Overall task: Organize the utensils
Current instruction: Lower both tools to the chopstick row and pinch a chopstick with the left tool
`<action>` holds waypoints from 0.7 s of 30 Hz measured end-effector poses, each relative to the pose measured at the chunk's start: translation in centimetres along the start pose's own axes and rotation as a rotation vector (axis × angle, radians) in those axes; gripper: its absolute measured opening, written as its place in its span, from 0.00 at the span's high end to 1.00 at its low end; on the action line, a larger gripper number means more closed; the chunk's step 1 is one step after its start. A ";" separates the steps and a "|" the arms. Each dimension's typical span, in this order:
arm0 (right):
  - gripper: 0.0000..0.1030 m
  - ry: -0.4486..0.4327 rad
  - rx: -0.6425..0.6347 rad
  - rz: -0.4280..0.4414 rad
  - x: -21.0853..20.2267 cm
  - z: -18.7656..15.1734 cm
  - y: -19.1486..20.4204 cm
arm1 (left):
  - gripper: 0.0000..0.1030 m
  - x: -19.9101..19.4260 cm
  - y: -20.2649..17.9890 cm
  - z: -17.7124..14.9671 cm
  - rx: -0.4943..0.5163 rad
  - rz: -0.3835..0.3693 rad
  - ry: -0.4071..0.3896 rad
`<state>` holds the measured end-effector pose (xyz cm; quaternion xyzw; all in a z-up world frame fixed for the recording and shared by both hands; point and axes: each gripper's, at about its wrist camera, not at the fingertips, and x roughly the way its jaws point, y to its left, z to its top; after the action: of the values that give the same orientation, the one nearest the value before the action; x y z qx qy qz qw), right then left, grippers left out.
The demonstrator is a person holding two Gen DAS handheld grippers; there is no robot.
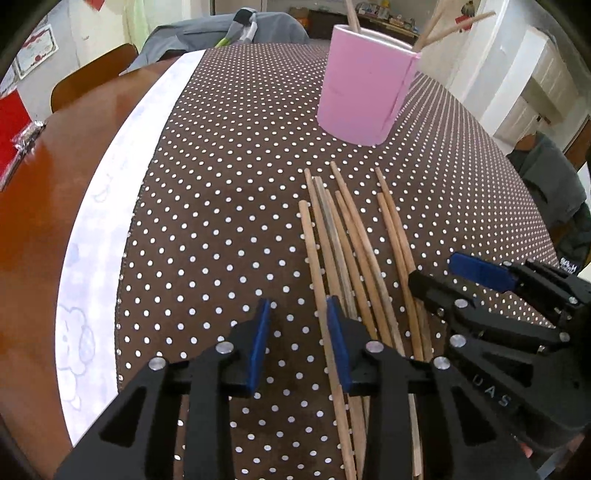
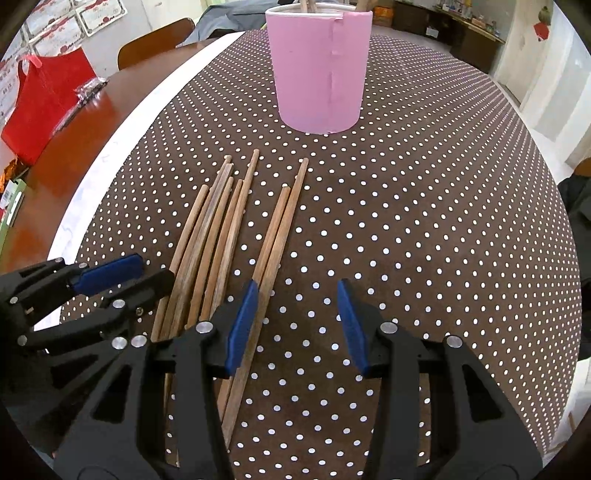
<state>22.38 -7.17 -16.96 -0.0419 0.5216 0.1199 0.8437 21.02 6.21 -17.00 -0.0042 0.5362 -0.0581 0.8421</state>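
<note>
Several wooden chopsticks (image 1: 351, 251) (image 2: 221, 229) lie side by side on the brown dotted cloth (image 1: 229, 192) (image 2: 424, 221). Behind them stands a pink cup (image 1: 362, 88) (image 2: 317, 74) with a few chopsticks upright in it. My left gripper (image 1: 299, 343) (image 2: 133, 278) hangs open over the left edge of the pile. The leftmost chopstick runs just inside its right pad (image 1: 338, 343). My right gripper (image 2: 295, 328) (image 1: 443, 275) is open over the right edge. The rightmost pair of chopsticks passes beside its left pad (image 2: 242, 328). Neither gripper clamps anything.
A white patterned strip (image 1: 110, 221) borders the cloth on the left, with bare brown table (image 1: 33, 229) beyond. On it sits a red bag (image 2: 48, 110). A wooden chair (image 1: 92, 74) and grey clothing (image 1: 229, 33) lie behind, and a dark garment (image 1: 554, 192) is to the right.
</note>
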 end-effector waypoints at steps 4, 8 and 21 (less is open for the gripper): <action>0.57 0.018 -0.017 -0.001 0.1 0.1 0.3 | 0.70 -0.2 -0.4 -0.2 0.037 0.024 0.007; 0.57 0.032 -0.020 -0.002 0.3 0.3 0.4 | 0.72 0.1 -1.0 0.0 0.056 0.056 0.016; 0.90 0.075 -0.071 -0.015 1.8 3.1 1.1 | 0.94 0.2 0.6 1.0 -0.049 -0.006 -0.029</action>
<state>25.60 -5.17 -17.09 -0.0803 0.5480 0.1302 0.8224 22.02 6.74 -16.80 -0.0271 0.5253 -0.0477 0.8491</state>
